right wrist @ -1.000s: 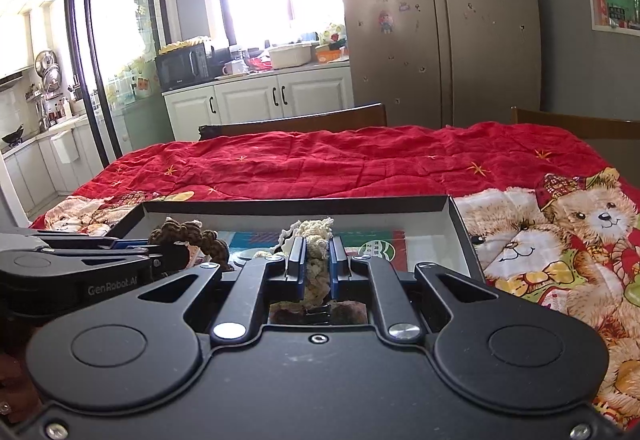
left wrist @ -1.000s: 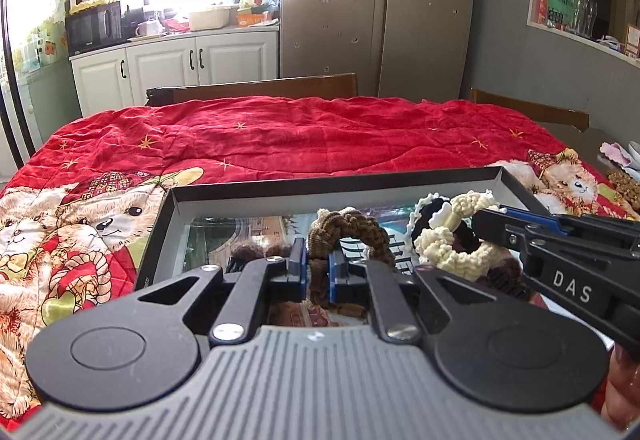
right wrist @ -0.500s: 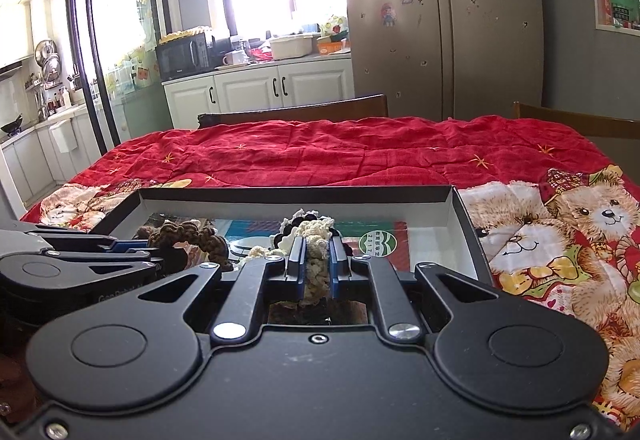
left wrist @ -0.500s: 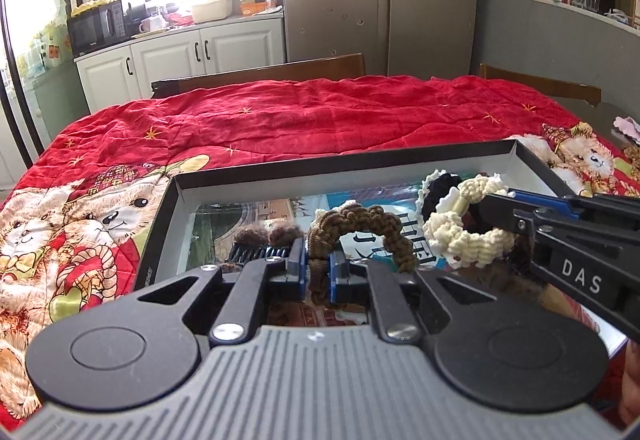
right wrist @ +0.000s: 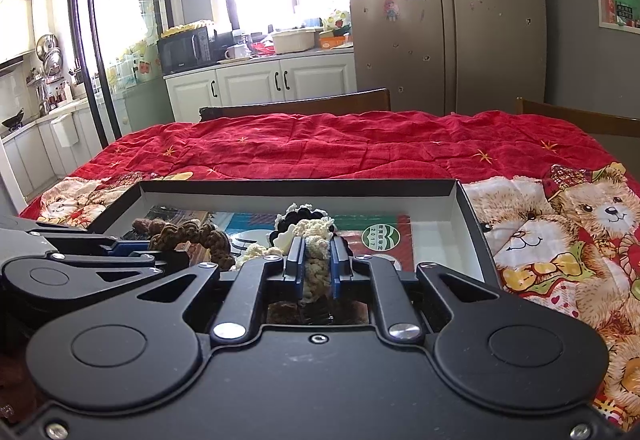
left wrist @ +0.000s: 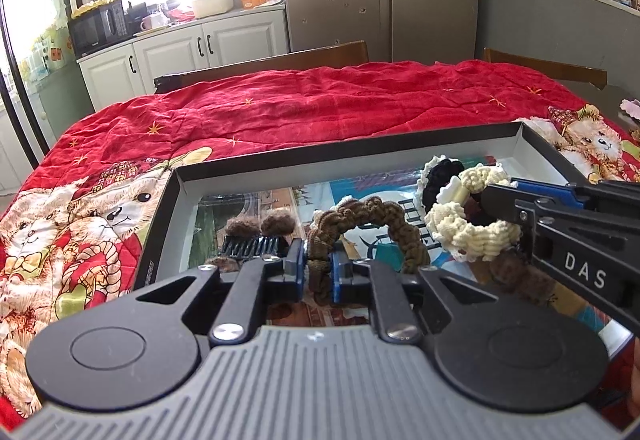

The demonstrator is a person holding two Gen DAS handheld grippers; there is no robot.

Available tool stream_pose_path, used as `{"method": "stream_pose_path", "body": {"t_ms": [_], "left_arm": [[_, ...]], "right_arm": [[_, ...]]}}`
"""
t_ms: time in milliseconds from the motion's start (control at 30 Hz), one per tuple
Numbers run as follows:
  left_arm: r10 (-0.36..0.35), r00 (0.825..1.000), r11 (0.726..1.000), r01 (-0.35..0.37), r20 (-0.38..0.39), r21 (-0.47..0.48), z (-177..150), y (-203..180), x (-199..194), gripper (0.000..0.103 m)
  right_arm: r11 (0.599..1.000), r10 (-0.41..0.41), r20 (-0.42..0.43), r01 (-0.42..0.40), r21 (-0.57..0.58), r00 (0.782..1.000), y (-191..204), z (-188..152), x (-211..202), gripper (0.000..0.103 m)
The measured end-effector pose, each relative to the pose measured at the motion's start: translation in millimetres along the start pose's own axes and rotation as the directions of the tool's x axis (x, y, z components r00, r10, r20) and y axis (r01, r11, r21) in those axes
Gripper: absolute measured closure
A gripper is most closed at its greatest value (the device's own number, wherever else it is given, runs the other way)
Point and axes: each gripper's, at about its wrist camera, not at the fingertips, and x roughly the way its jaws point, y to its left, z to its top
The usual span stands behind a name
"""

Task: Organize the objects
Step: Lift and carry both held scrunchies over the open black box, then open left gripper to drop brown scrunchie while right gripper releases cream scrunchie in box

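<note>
A shallow black box (left wrist: pixel 360 156) lies on the red bear-print cloth. My left gripper (left wrist: pixel 319 264) holds a brown braided scrunchie (left wrist: pixel 376 212) over the box's near part. Its jaws are opening, and the scrunchie is still between the blue pads and touching them. From the right comes my right gripper (left wrist: pixel 500 196), shut on a cream crocheted scrunchie (left wrist: pixel 472 232). In the right wrist view that gripper (right wrist: pixel 316 260) pinches the cream scrunchie (right wrist: pixel 312 230), with the left gripper (right wrist: pixel 160 252) at its left.
Inside the box lie a black scrunchie with white trim (left wrist: pixel 440 176), a dark hair claw with brown pompoms (left wrist: pixel 256 232) and printed cards (right wrist: pixel 384 236). Wooden chairs (left wrist: pixel 280 60) stand behind the table. More small items sit off the cloth's right edge (left wrist: pixel 630 108).
The left gripper's pads have parted slightly around the brown scrunchie. The left view has tipped, showing more of the box floor. The right gripper stays put with the cream scrunchie.
</note>
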Motion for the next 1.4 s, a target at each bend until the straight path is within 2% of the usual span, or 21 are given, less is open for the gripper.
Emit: {"method": "stream_pose_path", "body": {"t_ms": [200,433,500,633,733,933,1100,1400], "left_arm": [[0.001,1.000,1.000,-0.001,-0.005,0.003,-1,0,1,0.074],[0.002,1.000,1.000,-0.002,-0.007,0.001,0,0,1,0.072],[0.004,1.000,1.000,-0.004,-0.009,-0.002,0,0,1,0.064],[0.003,1.000,1.000,-0.003,-0.009,-0.008,0,1,0,0.063],[0.001,1.000,1.000,-0.001,-0.009,-0.009,0,1,0,0.062],[-0.003,1.000,1.000,0.003,-0.004,-0.009,1,1,-3,0.055],[-0.004,1.000,1.000,0.004,-0.002,-0.010,0,1,-6,0.046],[-0.007,0.999,1.000,0.007,0.032,-0.015,2,1,-20,0.036]], "right_arm": [[1.000,0.003,-0.009,-0.003,-0.004,1.000,0,-1,2,0.087],[1.000,0.000,-0.009,0.000,-0.005,1.000,0,-1,3,0.086],[1.000,-0.001,-0.009,0.001,-0.005,1.000,0,-1,2,0.086],[1.000,-0.005,-0.003,0.005,-0.003,1.000,0,-1,1,0.086],[1.000,-0.008,-0.001,0.008,0.001,1.000,0,-1,1,0.082],[1.000,-0.019,0.012,0.019,-0.004,1.000,0,-1,-2,0.067],[1.000,-0.022,0.020,0.022,-0.007,1.000,1,0,-5,0.061],[0.999,-0.026,0.045,0.027,-0.019,0.999,5,3,-15,0.056]]}}
